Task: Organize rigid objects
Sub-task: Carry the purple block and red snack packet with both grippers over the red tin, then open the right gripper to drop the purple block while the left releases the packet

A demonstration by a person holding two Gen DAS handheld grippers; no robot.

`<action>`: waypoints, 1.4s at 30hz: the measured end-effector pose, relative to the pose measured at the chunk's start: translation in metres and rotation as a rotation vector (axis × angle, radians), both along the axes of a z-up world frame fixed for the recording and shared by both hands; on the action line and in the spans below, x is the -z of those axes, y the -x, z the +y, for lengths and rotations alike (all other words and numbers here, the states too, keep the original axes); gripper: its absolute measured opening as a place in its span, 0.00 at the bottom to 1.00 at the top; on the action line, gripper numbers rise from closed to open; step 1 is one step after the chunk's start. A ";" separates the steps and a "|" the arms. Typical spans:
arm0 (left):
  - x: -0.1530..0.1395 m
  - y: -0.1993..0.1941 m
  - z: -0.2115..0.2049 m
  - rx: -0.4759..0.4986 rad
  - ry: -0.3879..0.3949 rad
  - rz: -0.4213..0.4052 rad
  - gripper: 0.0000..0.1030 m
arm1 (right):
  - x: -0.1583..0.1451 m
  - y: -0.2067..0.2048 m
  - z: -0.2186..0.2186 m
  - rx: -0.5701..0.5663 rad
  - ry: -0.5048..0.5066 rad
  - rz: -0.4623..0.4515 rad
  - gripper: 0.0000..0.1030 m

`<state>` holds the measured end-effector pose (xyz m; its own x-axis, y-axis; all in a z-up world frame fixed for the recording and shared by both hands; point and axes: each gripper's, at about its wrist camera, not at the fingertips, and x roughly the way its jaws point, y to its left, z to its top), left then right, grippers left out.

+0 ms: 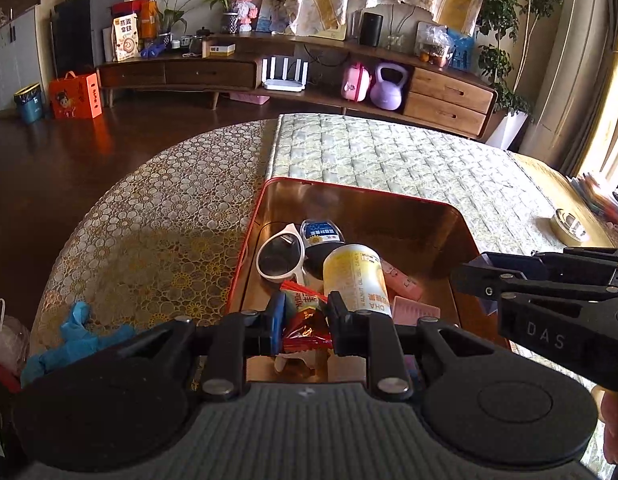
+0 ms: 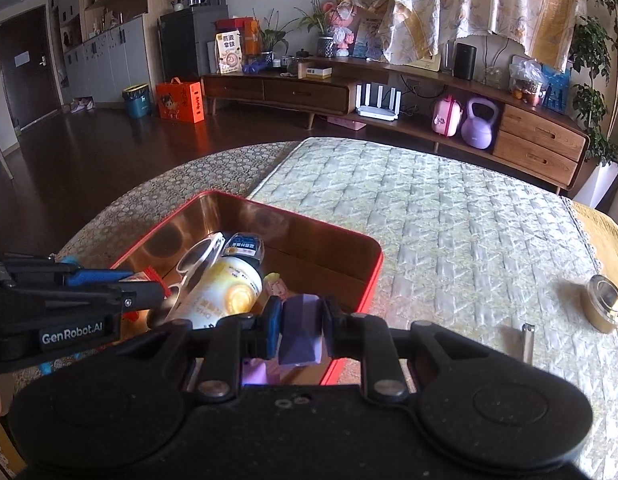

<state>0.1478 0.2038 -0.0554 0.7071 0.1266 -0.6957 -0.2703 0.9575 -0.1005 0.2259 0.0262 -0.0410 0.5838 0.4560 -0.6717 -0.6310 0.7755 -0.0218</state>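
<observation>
While both grippers hang over the red tin (image 1: pixel 441 204), left gripper (image 1: pixel 305 320) jaws pinching a red snack packet (image 1: pixel 305 328), right gripper (image 2: pixel 303 326) jaws pinching a purple block (image 2: pixel 301 328), sunglasses (image 1: pixel 279 254), yellow can (image 1: pixel 357 280) inside.

hidden: near wall of red tin (image 1: pixel 351 191) behind left gripper (image 1: pixel 305 322) | hidden: pink card (image 1: pixel 415 311) lower edge | cut off: blue glove (image 1: pixel 75 340) behind gripper body | unreadable: yellow bottle (image 1: pixel 357 280) small print

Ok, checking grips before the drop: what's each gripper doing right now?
Left gripper: closed on a red crinkly snack packet.
Right gripper: closed on a purple faceted block.
</observation>
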 end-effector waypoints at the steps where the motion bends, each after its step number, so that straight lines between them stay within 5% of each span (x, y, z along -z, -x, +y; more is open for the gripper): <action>1: 0.002 -0.002 0.001 -0.002 0.001 0.004 0.22 | 0.002 -0.002 0.002 -0.003 0.004 0.003 0.20; 18: 0.020 -0.022 0.003 0.035 -0.011 0.020 0.22 | 0.025 -0.018 0.017 -0.058 0.014 0.051 0.21; 42: 0.017 -0.002 -0.006 0.053 0.001 0.044 0.23 | 0.002 0.012 -0.005 -0.064 -0.056 0.088 0.42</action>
